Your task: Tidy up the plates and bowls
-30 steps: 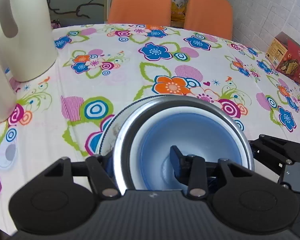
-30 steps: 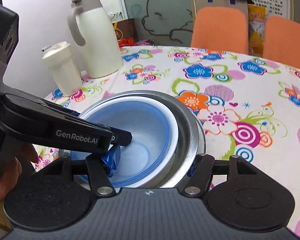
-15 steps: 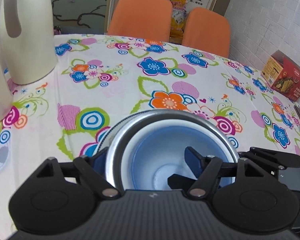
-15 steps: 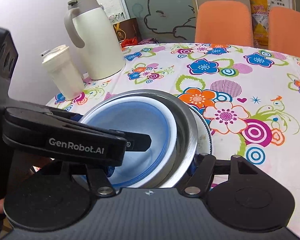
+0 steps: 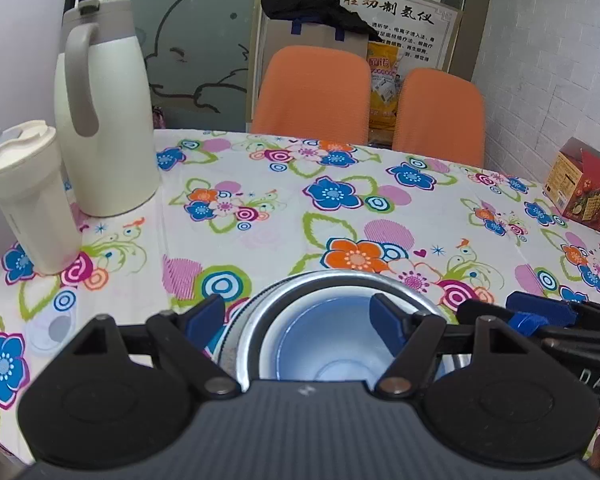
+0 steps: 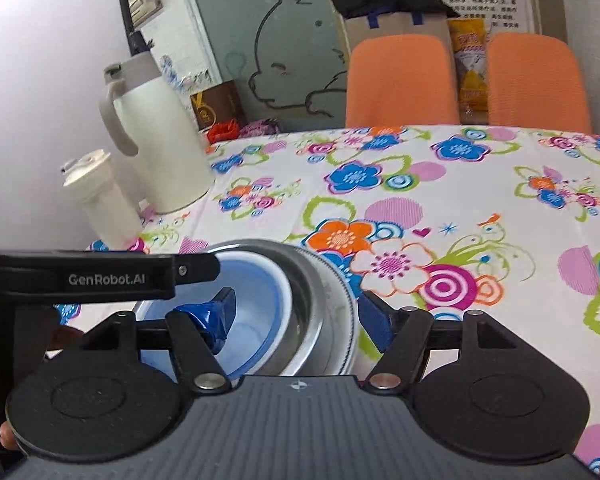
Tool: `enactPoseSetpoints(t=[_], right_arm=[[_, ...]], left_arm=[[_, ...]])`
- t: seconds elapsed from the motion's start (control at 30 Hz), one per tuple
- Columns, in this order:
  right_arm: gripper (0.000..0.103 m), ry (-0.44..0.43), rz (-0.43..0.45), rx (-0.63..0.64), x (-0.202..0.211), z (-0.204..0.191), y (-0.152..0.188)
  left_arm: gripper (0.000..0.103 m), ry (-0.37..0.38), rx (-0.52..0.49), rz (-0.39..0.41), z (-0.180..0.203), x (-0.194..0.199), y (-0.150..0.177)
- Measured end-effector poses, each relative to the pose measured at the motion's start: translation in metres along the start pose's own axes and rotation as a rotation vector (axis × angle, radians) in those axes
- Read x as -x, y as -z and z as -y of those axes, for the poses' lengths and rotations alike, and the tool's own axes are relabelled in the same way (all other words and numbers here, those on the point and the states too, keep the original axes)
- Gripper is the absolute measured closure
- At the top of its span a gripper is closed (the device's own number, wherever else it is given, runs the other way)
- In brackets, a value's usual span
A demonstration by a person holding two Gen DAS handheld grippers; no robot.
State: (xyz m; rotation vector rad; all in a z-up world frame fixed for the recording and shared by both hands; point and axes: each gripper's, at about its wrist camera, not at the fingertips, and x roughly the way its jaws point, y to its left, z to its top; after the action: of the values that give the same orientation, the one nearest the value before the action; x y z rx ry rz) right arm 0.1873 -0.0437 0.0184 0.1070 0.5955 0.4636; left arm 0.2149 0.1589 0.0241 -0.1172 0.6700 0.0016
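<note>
A nested stack stands on the flowered tablecloth: a patterned plate (image 5: 230, 344) at the bottom, then a steel bowl (image 5: 328, 280), a white bowl (image 6: 286, 300) and a blue bowl (image 5: 332, 344) innermost. My left gripper (image 5: 296, 320) is open and straddles the stack's left wall, one pad outside the steel rim and one inside the blue bowl, neither touching. My right gripper (image 6: 296, 318) straddles the right wall. Its jaws are opening, with the bowl walls and plate rim between the pads but not pressed.
A cream thermos jug (image 5: 104, 120) and a cream tumbler (image 5: 24, 196) stand at the table's left. A red carton (image 5: 580, 188) sits at the right edge. Two orange chairs (image 5: 312, 92) stand behind the table. Bare cloth lies beyond the stack.
Both grippers were clamped on the stack's walls and have let go, their jaws spreading. Both have drawn back and risen, so the stack sits lower and more hidden in each view.
</note>
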Motion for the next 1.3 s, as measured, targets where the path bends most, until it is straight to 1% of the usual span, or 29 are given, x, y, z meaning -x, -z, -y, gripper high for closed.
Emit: enactPoseSetpoints(t=[0.1,0.2,0.27,0.33,0.4,0.5,0.67,0.83,0.93,1.0,1.2,1.3], right_arm=[[0.048,0.029,0.047,-0.055,0.014,0.015,-0.002],[0.047,0.055,0.087,-0.083,0.024,0.031,0.001],[0.046,0.091,0.147,-0.104,0.029,0.042,0.007],[0.046,0.128,0.149,-0.151,0.032,0.053,0.012],[0.046,0.123,0.160,-0.186,0.043,0.062,0.018],[0.045,0.144,0.204,-0.211,0.065,0.069,0.031],[0.044,0.220,0.213,-0.241,0.091,0.070,0.050],[0.043,0.236,0.217,-0.216,0.114,0.060,0.072],[0.042,0.238,0.239,-0.205,0.132,0.054,0.083],[0.042,0.237,0.256,-0.200,0.146,0.049,0.090],[0.041,0.265,0.334,-0.163,0.184,0.031,0.103],[0.041,0.288,0.370,-0.132,0.201,0.025,0.110]], left_arm=[[0.030,0.003,0.002,0.036,0.011,0.011,-0.001],[0.030,0.015,0.035,0.089,0.024,0.025,-0.002],[0.030,0.022,0.056,0.127,0.034,0.035,0.000],[0.030,0.022,0.055,0.164,0.045,0.045,0.007],[0.030,0.001,0.031,0.173,0.058,0.052,0.016],[0.030,0.011,0.005,0.156,0.072,0.063,0.032],[0.030,0.044,-0.002,0.148,0.088,0.087,0.067],[0.030,0.053,-0.029,0.153,0.102,0.107,0.099],[0.030,0.067,-0.032,0.165,0.107,0.122,0.114],[0.030,0.075,-0.043,0.180,0.111,0.133,0.122],[0.029,0.071,-0.084,0.260,0.124,0.176,0.146],[0.029,0.070,-0.109,0.283,0.127,0.188,0.157]])
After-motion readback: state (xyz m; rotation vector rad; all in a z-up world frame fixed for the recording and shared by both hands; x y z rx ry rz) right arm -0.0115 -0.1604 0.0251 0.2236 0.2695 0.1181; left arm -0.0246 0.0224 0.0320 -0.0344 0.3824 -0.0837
